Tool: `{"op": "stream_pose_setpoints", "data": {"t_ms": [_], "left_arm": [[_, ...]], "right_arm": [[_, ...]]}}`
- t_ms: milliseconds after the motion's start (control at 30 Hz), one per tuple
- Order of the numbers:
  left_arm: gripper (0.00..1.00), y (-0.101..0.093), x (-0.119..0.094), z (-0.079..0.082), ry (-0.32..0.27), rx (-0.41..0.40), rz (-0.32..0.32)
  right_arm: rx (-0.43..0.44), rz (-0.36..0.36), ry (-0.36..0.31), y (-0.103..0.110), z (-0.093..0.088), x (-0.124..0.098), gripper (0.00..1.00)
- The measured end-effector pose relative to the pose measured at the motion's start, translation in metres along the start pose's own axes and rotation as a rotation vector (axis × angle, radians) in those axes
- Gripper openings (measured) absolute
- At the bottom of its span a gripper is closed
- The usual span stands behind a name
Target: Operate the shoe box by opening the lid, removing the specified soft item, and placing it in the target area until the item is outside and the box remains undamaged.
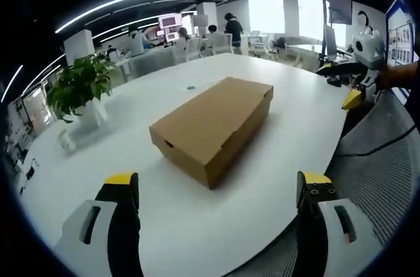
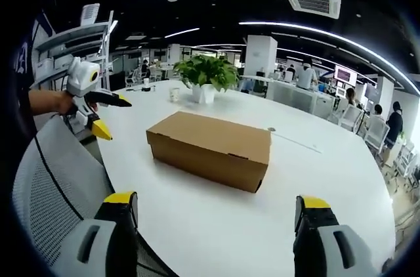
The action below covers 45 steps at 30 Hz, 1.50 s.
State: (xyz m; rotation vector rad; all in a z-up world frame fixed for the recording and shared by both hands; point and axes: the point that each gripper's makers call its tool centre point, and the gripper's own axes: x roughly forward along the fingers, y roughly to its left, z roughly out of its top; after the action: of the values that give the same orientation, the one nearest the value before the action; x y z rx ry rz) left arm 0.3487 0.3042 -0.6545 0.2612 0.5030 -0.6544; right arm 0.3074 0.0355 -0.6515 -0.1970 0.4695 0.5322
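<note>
A brown cardboard shoe box (image 1: pixel 213 126) lies on the white table (image 1: pixel 275 172) with its lid shut, so its contents are hidden. My left gripper (image 1: pixel 218 188) hovers short of the box, jaws wide open and holding nothing. In the right gripper view the same box (image 2: pixel 210 149) lies lengthwise across the table (image 2: pixel 197 224). My right gripper (image 2: pixel 216 201) is also open and empty, a little back from the box. The right gripper (image 1: pixel 357 60) shows at the far right of the left gripper view, held by a hand. The left gripper (image 2: pixel 92 103) shows at the left of the right gripper view, jaws spread.
A potted green plant (image 1: pixel 82 86) stands on the table beyond the box, also visible as the plant (image 2: pixel 209 73). A grey mesh chair (image 1: pixel 387 159) sits at the table's edge, seen too as the chair (image 2: pixel 52 185). Several people work at desks in the background.
</note>
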Motion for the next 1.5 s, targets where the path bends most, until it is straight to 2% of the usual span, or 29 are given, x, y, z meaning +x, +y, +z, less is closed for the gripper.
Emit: {"op": "stream_pose_setpoints", "data": {"t_ms": [633,1500], "left_arm": [[0.98,-0.001,0.027,0.005,0.0,-0.018,-0.004],[0.96,0.004,0.053,0.0,0.053,-0.029,0.012]], "right_arm": [[-0.02,0.016,0.008,-0.018,-0.003,0.019,0.99],[-0.034,0.062,0.022,-0.027,-0.01,0.056,0.98]]}}
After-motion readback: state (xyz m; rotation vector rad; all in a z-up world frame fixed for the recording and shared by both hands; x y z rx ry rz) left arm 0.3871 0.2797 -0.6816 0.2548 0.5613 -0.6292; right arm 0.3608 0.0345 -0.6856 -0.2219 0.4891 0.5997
